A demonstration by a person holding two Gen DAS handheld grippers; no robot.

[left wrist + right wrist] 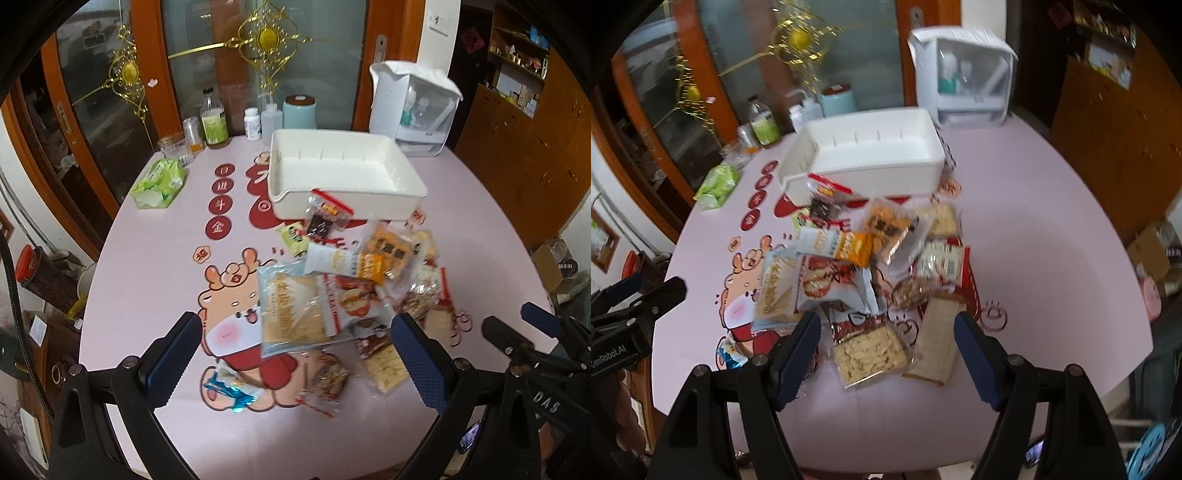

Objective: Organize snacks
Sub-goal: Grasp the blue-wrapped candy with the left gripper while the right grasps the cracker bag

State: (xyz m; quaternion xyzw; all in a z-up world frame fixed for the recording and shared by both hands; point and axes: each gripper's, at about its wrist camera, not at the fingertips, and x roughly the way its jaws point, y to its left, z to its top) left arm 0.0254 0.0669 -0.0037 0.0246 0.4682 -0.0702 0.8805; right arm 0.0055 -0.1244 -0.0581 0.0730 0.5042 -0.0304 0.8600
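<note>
A heap of snack packets lies on the pink table in front of an empty white bin (388, 206) (879, 181). A red-topped packet (327, 218) leans on the bin's front wall. My left gripper (295, 319) hangs open above a large clear packet of pale wafers (291, 310), touching nothing. My right gripper (886, 317) is open too, its fingers either side of a clear packet of pale crackers (868, 350), pads apart from it. A brown bar (938, 343) lies just right of that packet. Each gripper shows at the edge of the other's view: right gripper (517, 332), left gripper (639, 295).
A green tissue pack (159, 182) sits at the table's left. Bottles and jars (214, 122) line the back edge, next to a white lidded storage box (417, 103). A wooden cabinet (517, 140) stands to the right. The table's rounded near edge is close below both grippers.
</note>
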